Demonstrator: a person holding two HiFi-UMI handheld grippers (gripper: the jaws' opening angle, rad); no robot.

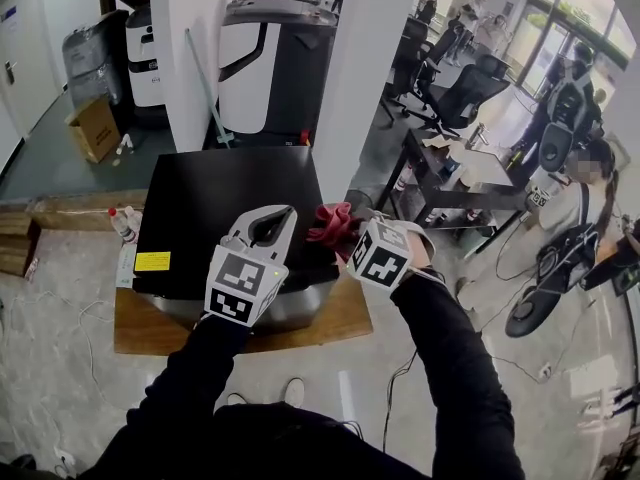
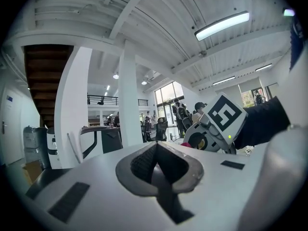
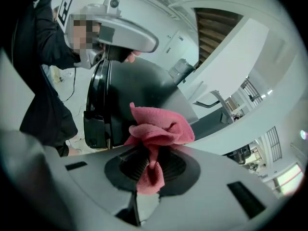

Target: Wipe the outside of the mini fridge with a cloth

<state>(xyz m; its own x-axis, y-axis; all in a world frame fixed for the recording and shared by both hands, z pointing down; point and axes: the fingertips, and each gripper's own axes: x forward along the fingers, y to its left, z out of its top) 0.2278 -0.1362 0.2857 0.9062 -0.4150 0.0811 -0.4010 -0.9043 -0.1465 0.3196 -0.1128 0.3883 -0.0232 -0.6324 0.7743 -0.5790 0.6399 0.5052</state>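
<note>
Right gripper [image 3: 148, 163]: jaws clamped on a red cloth [image 3: 161, 129], bunched up and sticking out ahead of the tips. Just ahead of that gripper and under the cloth, the black mini fridge [image 1: 225, 203], standing on a wooden board [image 1: 340, 320]. Cloth at the fridge's top edge on the right gripper's side, contact not certain. Left gripper [image 2: 156, 163]: jaws pressed together with nothing between them, held over the fridge top close beside the right one.

Writing: a yellow label [image 1: 152, 261] on the fridge top, out past the left gripper's outer side, print too small to read. No words on either gripper, only black-and-white square patterns.

Containers: a cardboard box [image 1: 94, 128] on the floor well beyond the left gripper, contents not visible. A clear bottle [image 1: 122, 224] with a red cap just beside the fridge, further out than the label, fill level not readable.

Only in the head view: label, box, bottle, board. Only in the right gripper view: the fold of cloth pinched between the jaws, plus the fridge's front seam seen side-on. Only in the left gripper view: a ceiling strip light [image 2: 222, 25] and a white column [image 2: 130, 100] far ahead of the closed tips, and the right gripper's marker cube [image 2: 226, 115] alongside.
</note>
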